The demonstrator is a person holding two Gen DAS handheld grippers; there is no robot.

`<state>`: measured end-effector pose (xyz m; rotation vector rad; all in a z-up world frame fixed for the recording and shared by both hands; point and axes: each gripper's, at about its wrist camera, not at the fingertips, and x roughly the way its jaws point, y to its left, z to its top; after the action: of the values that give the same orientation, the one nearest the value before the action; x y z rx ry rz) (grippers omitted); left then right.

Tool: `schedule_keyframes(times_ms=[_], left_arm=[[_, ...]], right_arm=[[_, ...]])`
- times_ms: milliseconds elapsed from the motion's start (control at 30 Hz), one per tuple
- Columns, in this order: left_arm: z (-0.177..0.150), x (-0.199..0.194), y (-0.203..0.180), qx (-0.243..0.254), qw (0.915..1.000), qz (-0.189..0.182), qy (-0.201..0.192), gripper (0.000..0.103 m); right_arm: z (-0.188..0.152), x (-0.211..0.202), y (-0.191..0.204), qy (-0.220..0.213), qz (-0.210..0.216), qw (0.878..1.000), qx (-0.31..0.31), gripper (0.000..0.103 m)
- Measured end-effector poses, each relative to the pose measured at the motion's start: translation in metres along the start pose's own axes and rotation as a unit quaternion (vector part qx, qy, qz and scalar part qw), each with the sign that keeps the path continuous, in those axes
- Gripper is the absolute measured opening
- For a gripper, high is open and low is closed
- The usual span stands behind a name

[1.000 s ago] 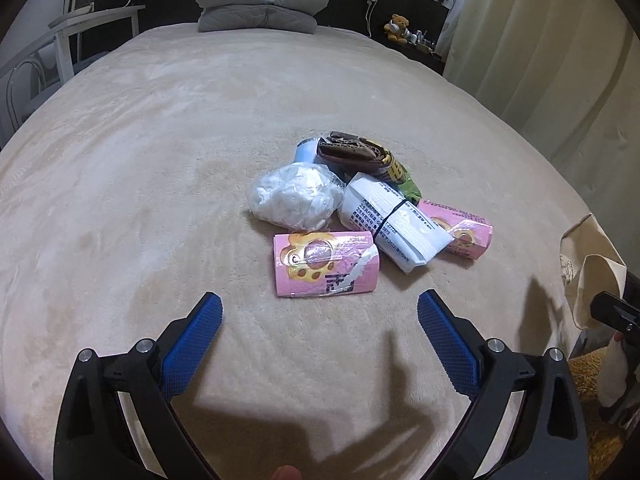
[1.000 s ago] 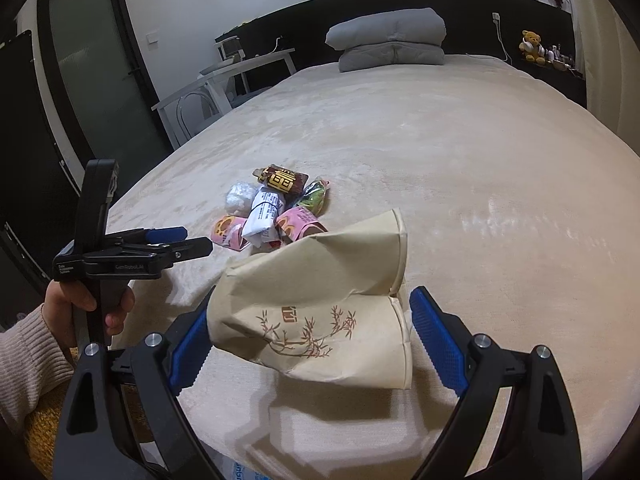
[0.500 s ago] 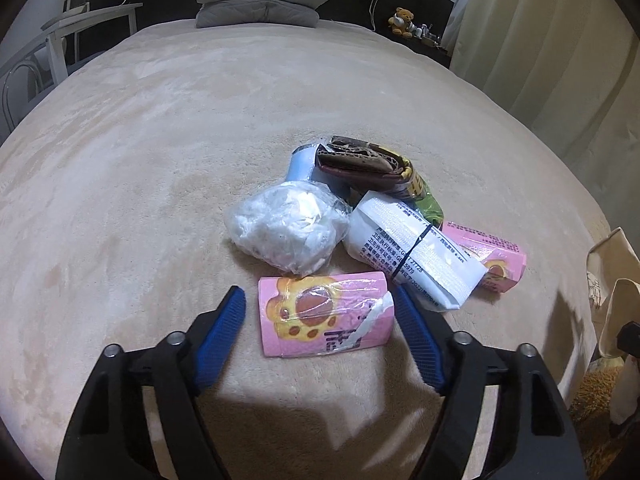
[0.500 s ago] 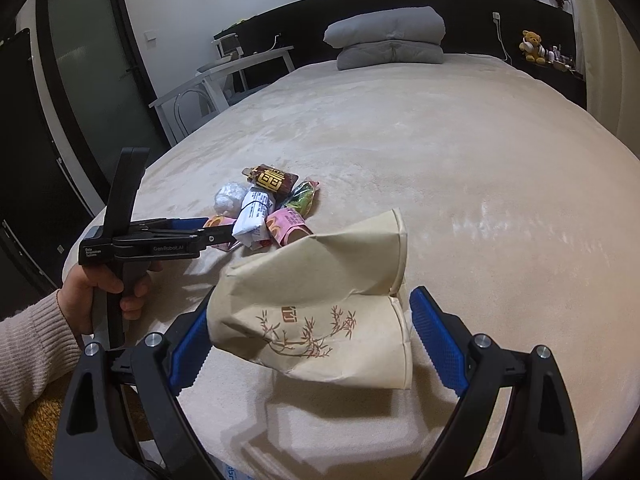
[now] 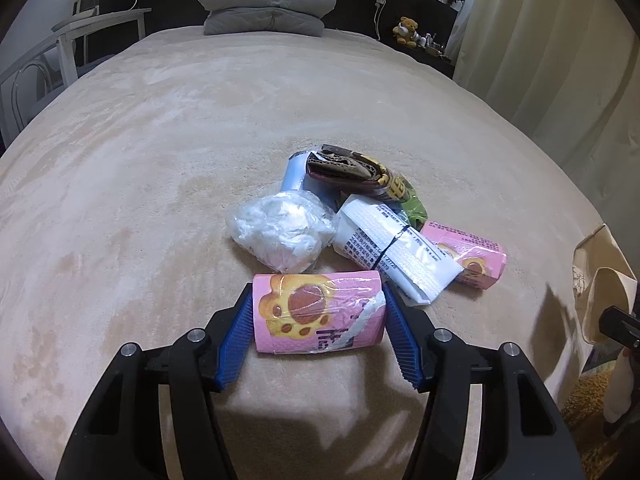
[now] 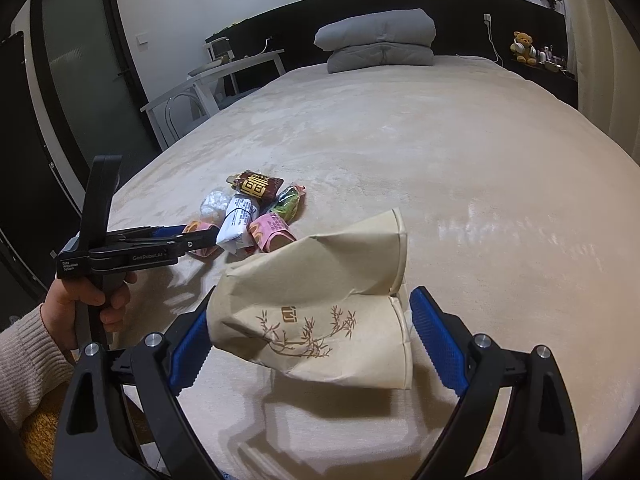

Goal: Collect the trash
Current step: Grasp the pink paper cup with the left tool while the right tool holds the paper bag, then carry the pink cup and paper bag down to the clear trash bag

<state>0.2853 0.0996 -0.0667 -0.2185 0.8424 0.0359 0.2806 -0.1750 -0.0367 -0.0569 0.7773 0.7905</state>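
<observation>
A heap of trash lies on the beige bed (image 5: 160, 160). My left gripper (image 5: 318, 316) is shut on the near pink paw-print packet (image 5: 320, 312), which rests on the blanket; the gripper also shows in the right wrist view (image 6: 192, 240). Behind the packet lie a white plastic wad (image 5: 282, 232), a white banded packet (image 5: 394, 252), a second pink packet (image 5: 468, 256) and a brown wrapper (image 5: 348, 168). My right gripper (image 6: 310, 328) holds a beige paper bag (image 6: 316, 304) between its wide-set jaws, at the bed's near edge right of the heap (image 6: 248, 208).
Grey pillows (image 5: 268, 4) lie at the head of the bed. A white desk and chair (image 6: 208, 92) stand off the bed's left side. A teddy bear (image 5: 406, 30) sits on a dark shelf, beside curtains (image 5: 560, 60) on the right.
My left gripper moved forward to the near pink packet and closed its jaws on it. The right gripper and the bag stayed still.
</observation>
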Motion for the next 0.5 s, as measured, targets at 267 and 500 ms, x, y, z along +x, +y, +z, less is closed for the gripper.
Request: schedule_keyframes(times_ms=[267, 500], left_arm=[[-0.014, -0.034, -0.014, -0.018, 0.9992, -0.016, -0.031, 0.06], [-0.035, -0.076, -0.021, -0.036, 0.9957, -0.044, -0.073, 0.06]], right_arm=[[-0.006, -0.008, 0.002, -0.014, -0.012, 1.0, 0.007, 0.09], [-0.019, -0.033, 0.015, -0.04, -0.01, 0.999, 0.008, 0.09]])
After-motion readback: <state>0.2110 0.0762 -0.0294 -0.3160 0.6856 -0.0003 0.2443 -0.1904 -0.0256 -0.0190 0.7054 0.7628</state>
